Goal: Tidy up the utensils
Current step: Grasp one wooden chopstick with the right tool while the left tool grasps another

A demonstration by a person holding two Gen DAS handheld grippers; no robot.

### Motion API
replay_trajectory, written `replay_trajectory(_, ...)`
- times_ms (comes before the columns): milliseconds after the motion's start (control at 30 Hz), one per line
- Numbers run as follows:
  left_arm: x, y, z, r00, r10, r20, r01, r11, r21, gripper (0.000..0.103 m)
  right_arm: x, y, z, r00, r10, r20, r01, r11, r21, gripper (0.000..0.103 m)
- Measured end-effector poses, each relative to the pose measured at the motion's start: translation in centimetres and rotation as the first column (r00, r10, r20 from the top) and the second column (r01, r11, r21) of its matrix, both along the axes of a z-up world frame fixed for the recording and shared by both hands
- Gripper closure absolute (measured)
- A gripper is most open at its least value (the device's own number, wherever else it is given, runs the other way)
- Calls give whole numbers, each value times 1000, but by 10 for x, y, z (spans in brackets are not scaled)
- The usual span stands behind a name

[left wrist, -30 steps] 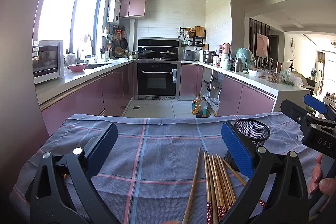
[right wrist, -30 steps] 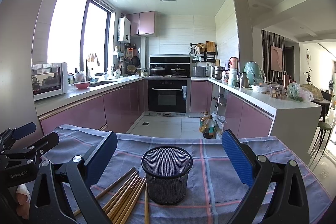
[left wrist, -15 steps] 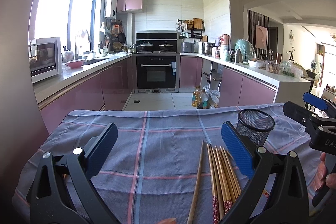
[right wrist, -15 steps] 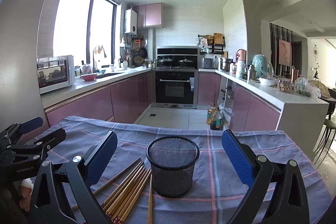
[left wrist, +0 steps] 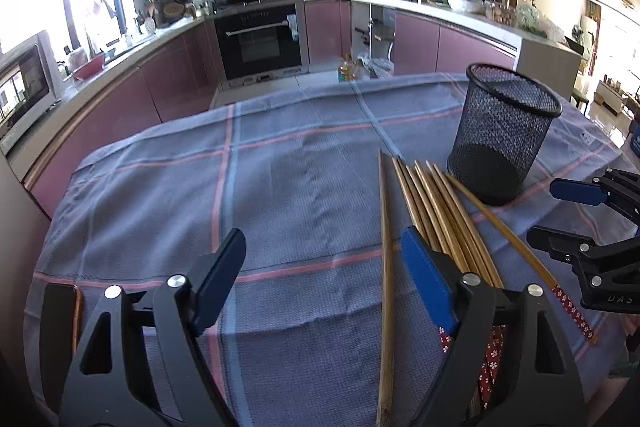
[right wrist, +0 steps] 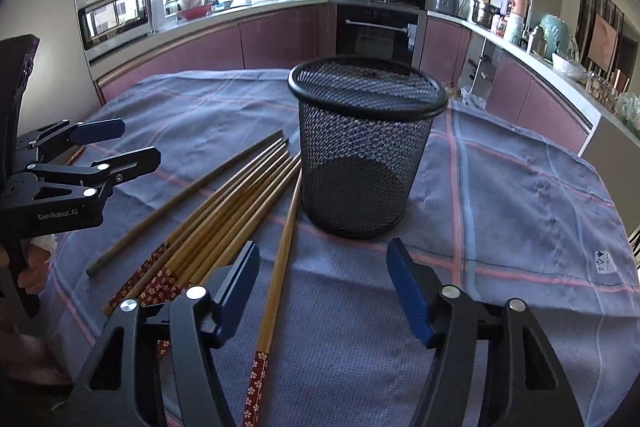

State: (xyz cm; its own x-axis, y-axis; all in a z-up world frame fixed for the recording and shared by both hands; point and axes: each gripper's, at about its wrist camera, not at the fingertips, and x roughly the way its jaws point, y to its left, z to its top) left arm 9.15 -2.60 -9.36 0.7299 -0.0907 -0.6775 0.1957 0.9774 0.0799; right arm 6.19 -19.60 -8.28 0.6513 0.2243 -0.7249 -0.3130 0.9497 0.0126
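Several wooden chopsticks [left wrist: 436, 215] with red patterned ends lie in a loose bundle on the blue plaid cloth; they also show in the right wrist view [right wrist: 224, 203]. A black mesh cup [left wrist: 504, 135] stands upright just beyond them, and in the right wrist view [right wrist: 360, 151] it is straight ahead. My left gripper [left wrist: 324, 279] is open and empty, low over the cloth, its right finger above the bundle. My right gripper [right wrist: 324, 283] is open and empty, in front of the cup, with one chopstick [right wrist: 280, 259] between its fingers.
The blue plaid cloth [left wrist: 280, 187] covers the table, whose far edge drops to the kitchen floor. Purple cabinets and an oven [left wrist: 260, 39] stand beyond. The other gripper shows at the right edge of the left wrist view [left wrist: 588, 227] and at the left edge of the right wrist view [right wrist: 76, 163].
Both grippers have tilted down and moved closer to the table. The chopsticks and cup now appear larger and nearer. Both grippers stay open.
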Motion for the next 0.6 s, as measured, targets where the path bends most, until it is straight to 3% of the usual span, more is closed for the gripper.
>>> replay_trajectory(300,34,-14,-29,993,-57,-107,59,998,17,48,13,5,-12,997,20,-77,-18,1000,24,61)
replay_trajectory(600,47,-27,-36,981,-114,-159,117,993,7,77,18,6,-11,995,45,-90,-42,999,31,70)
